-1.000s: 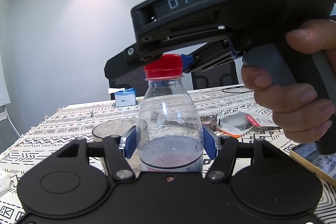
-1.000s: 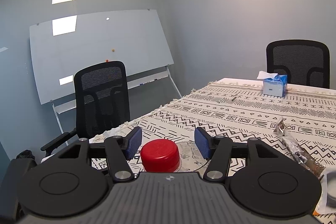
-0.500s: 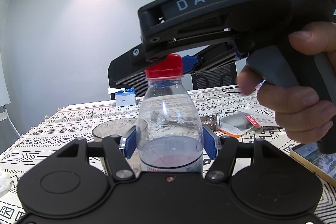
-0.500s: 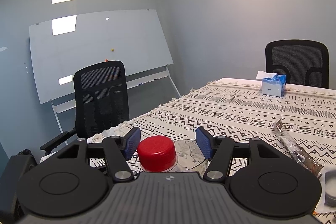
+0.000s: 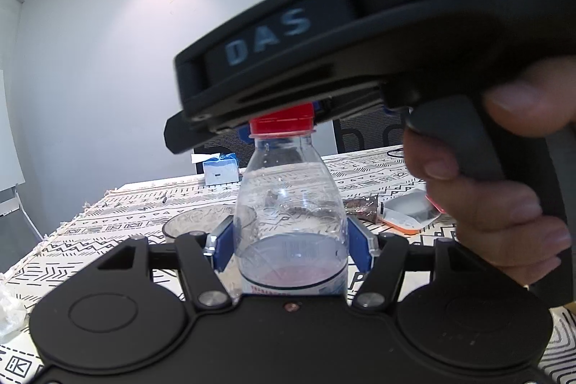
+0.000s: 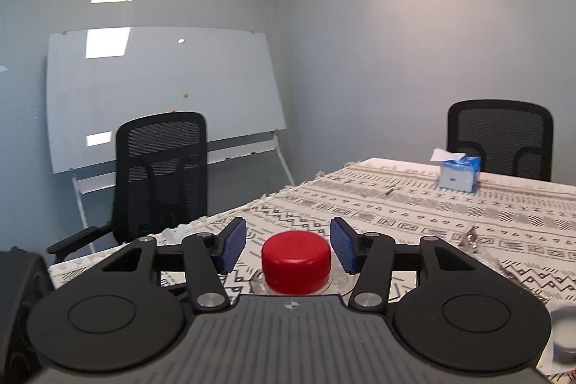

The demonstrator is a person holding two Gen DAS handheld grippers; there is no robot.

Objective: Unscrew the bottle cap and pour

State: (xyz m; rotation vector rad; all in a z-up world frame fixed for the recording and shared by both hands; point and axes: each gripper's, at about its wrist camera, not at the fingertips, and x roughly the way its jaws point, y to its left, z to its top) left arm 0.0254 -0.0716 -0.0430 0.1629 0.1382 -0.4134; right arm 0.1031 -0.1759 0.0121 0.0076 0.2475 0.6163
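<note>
The left gripper [image 5: 291,247] pinches the clear plastic bottle [image 5: 290,222] upright on the patterned tablecloth [image 5: 118,204], its blue pads [image 5: 360,249] pressed against the bottle's sides. The right gripper [image 6: 288,245] stands spread around the red screw cap [image 6: 296,261], with gaps either side, pads not touching.

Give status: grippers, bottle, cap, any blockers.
Left gripper shut on bottle, upright. Right gripper open, pads either side of red cap, not touching. Cap on. Glass bowl behind bottle; nothing blocking.
</note>
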